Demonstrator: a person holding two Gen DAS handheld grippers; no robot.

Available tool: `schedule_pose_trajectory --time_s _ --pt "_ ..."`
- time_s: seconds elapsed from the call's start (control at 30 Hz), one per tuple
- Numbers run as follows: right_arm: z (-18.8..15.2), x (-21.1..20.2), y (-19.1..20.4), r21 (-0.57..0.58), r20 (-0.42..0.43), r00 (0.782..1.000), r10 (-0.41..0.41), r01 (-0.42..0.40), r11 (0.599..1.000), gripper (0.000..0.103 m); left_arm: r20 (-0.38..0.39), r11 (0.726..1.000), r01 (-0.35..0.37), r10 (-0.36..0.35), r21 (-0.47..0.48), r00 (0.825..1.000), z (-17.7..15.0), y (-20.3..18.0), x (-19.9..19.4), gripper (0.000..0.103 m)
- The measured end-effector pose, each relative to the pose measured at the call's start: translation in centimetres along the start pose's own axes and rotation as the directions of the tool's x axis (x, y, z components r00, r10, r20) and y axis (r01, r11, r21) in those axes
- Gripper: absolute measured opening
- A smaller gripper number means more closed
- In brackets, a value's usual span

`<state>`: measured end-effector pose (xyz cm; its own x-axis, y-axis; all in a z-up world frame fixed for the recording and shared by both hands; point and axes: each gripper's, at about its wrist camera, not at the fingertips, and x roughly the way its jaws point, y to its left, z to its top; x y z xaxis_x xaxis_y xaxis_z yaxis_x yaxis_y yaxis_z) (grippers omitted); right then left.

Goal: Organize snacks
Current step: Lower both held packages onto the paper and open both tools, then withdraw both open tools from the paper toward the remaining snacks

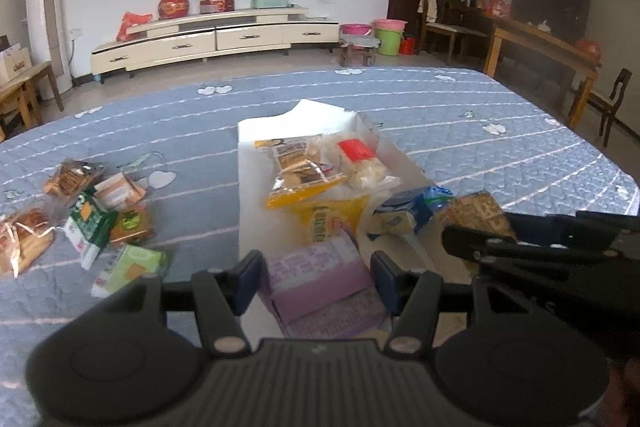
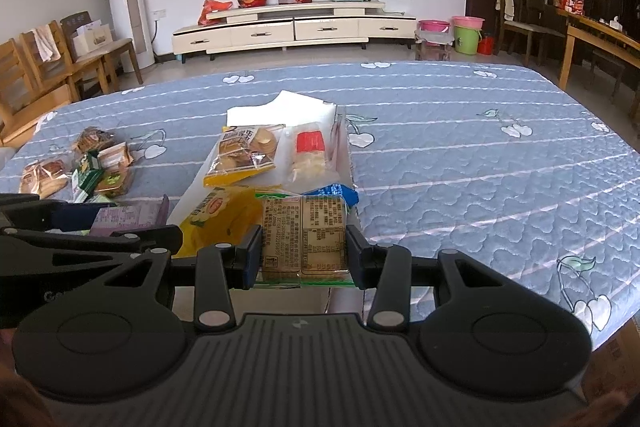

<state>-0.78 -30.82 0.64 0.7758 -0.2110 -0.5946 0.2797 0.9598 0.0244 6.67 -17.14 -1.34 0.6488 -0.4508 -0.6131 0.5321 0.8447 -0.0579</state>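
Note:
My left gripper is shut on a purple snack pack over the near end of the white box. My right gripper is shut on a tan snack pack with green edges, also over the box's near end; it shows at the right of the left wrist view. Inside the box lie a yellow biscuit bag, a clear pack with a red label, a yellow pack and a blue pack.
A pile of several loose snacks lies on the blue quilted cover left of the box; it also shows in the right wrist view. Wooden chairs stand beyond the left edge, a wooden table at the right.

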Motion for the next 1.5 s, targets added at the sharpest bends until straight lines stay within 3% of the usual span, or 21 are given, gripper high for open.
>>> schedule_pose_trajectory --time_s 0.2,0.33,0.67,0.83,1.1,1.5 --pt "0.1 -0.1 -0.6 0.013 0.023 1.0 -0.021 0.02 1.0 0.064 -0.006 0.998 0.05 -0.05 -0.042 0.999 0.1 0.4 0.4 0.065" --pt "0.3 -0.6 -0.7 0.032 0.037 0.999 -0.026 0.025 0.999 0.066 0.002 0.999 0.035 -0.035 -0.04 0.999 0.1 0.5 -0.1 0.071" --pt "0.9 -1.9 0.4 0.009 0.077 0.997 -0.011 0.01 1.0 0.077 0.025 0.992 -0.089 0.091 -0.089 0.996 0.4 2.9 -3.3 0.081" --pt "1.1 -2.3 1.8 -0.026 0.089 0.996 0.019 -0.017 1.0 0.091 0.025 0.984 -0.146 0.15 -0.106 0.988 -0.3 4.3 -5.0 0.085" --pt "1.1 -2.6 4.3 -0.079 0.088 0.993 0.08 -0.073 0.994 0.1 0.012 0.968 -0.201 0.205 -0.152 0.979 -2.1 7.1 -7.2 0.085" --pt "1.2 -1.6 8.1 -0.124 0.04 0.985 0.166 -0.16 0.979 0.1 -0.064 0.926 -0.283 0.276 -0.249 0.959 -4.3 11.8 -9.7 0.085"
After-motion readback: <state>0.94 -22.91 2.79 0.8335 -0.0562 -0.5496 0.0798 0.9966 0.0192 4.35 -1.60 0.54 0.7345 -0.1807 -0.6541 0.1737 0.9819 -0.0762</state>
